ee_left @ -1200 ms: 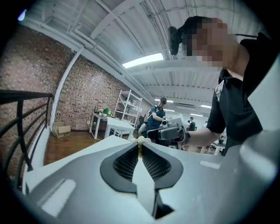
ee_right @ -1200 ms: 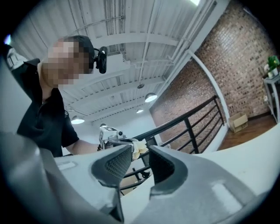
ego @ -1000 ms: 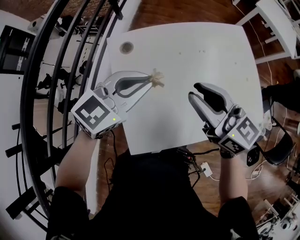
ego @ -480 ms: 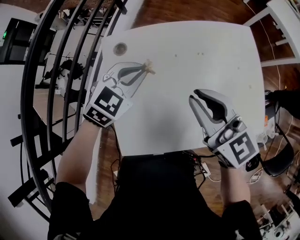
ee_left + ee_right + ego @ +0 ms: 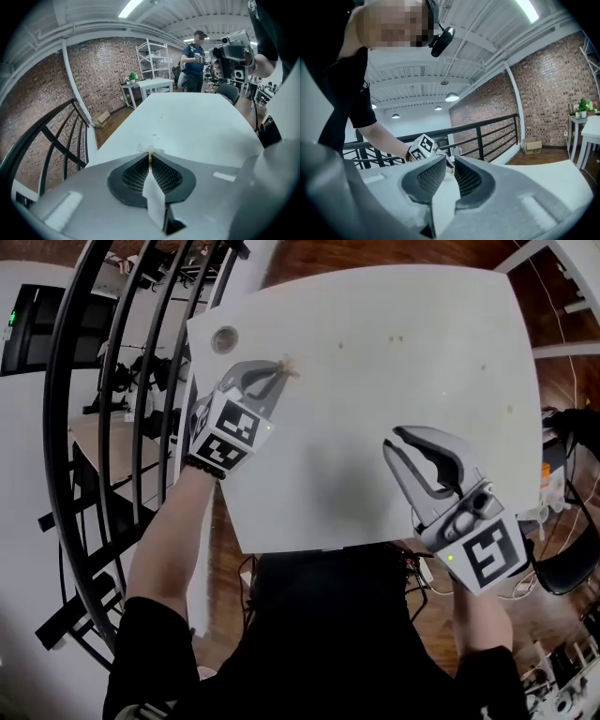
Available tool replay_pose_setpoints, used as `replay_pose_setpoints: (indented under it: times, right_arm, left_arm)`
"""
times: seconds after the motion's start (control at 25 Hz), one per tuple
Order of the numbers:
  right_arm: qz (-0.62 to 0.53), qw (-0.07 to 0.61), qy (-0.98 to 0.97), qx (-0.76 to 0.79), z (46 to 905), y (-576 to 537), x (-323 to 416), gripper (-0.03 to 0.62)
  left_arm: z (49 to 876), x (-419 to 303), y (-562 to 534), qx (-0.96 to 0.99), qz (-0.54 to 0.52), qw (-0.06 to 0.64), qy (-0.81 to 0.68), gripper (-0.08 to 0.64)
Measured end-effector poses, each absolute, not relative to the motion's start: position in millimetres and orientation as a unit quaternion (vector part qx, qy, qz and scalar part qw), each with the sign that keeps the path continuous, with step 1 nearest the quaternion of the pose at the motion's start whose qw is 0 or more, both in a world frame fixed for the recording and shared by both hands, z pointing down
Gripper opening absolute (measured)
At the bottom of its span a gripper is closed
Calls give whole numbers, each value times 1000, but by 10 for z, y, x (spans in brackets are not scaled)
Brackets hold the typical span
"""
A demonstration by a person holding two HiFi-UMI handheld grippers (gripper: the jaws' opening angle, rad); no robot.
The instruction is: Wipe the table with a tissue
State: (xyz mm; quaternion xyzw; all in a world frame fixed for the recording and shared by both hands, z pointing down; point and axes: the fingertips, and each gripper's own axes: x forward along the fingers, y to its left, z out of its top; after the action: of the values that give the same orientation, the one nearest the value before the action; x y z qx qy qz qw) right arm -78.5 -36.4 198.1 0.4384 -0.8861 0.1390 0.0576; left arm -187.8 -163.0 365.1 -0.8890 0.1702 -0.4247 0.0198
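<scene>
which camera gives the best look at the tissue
The left gripper view: the tissue sits close up, pinched at the tips of the left gripper. The head view shows only a small tan scrap. In the right gripper view I cannot make it out.

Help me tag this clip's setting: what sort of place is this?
Probably a loft-style lab or workshop, seemingly on a mezzanine: there is an exposed brick wall, a black railing beside the white table, and white shelving at the back.

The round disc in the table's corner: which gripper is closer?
Left. The left gripper sits beside the disc, pinching a tissue; the right gripper, its empty jaws just narrowed, hovers far across the table.
</scene>
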Motion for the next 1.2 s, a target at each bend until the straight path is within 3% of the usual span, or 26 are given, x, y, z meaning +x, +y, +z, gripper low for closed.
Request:
replay_pose_setpoints:
  times: [0.44, 1.2]
  right_arm:
    - [156, 70, -888, 426, 2210, -414, -695, 48]
    - [168, 67, -886, 428, 2310, -414, -628, 48]
  left_arm:
    - [4302, -1870, -1753, -862, -476, 1, 173, 34]
    - [4306, -1577, -1823, -865, -477, 17, 157, 32]
